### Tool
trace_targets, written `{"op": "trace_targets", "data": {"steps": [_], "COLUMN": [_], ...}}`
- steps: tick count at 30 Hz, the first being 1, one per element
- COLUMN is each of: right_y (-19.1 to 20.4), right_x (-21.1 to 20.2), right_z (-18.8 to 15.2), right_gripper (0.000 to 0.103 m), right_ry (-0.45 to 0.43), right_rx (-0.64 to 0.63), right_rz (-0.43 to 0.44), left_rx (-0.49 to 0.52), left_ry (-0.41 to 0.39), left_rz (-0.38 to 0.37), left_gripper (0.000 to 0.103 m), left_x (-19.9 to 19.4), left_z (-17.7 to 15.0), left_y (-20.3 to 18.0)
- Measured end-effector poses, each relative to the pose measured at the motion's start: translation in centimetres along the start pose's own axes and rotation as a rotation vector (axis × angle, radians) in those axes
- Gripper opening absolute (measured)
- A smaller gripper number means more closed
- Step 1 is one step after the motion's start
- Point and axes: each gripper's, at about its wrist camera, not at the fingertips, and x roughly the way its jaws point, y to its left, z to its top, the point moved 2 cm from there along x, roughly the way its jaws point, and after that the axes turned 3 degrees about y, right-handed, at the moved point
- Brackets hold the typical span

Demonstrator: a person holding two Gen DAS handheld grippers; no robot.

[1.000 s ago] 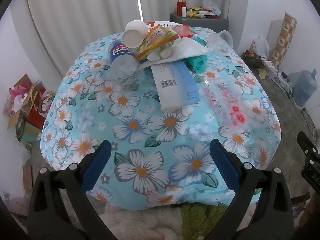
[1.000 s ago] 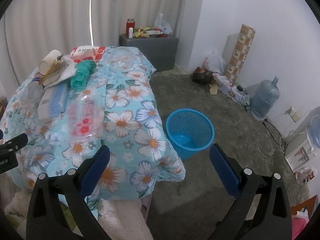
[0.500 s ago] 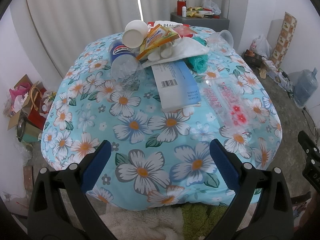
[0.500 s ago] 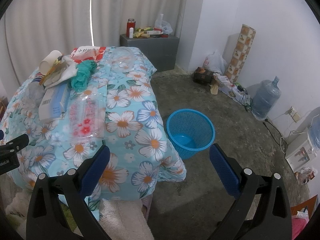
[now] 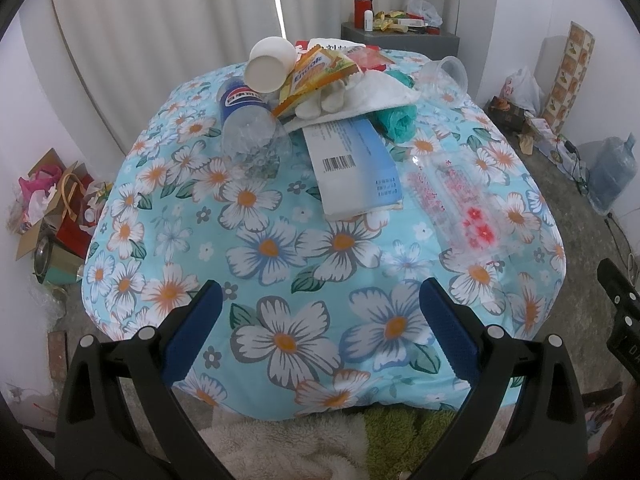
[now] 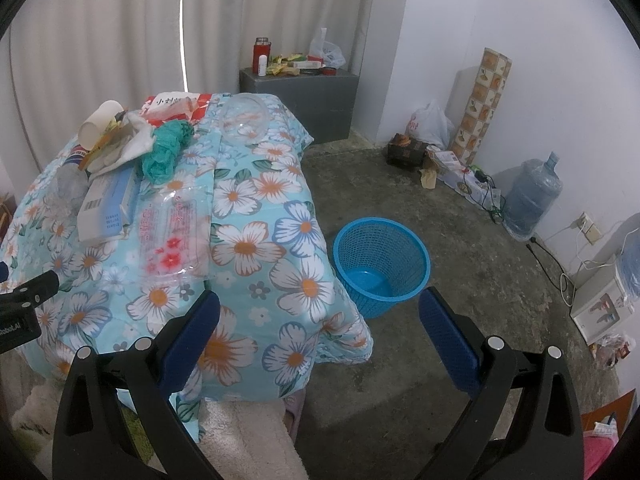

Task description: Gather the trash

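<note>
1. Left gripper (image 5: 318,316): spread wide, empty; trash pile (image 5: 320,92) at 12 o'clock on floral tablecloth (image 5: 280,248).
2. Right gripper (image 6: 318,316): spread wide, empty; blue basket (image 6: 382,266) at 1 o'clock, on floor.

Glossy clear plastic bottle (image 5: 252,136), mesh plastic basket (image 6: 382,266)
</note>
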Motion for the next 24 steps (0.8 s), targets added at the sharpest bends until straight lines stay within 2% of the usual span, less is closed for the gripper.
{"op": "trace_targets", "data": {"steps": [24], "right_y": [0.09], "right_x": [0.10], "right_z": [0.01], "right_gripper": [0.097], "right_ry": [0.002], "right_rx": [0.000], "right_rz": [0.001], "left_rx": [0.000], "left_ry": [0.005], "left_rz": [0.001], "left_gripper": [0.095], "left_x": [0.07], "left_z": [-0.26], "left_y": [0.24]}}
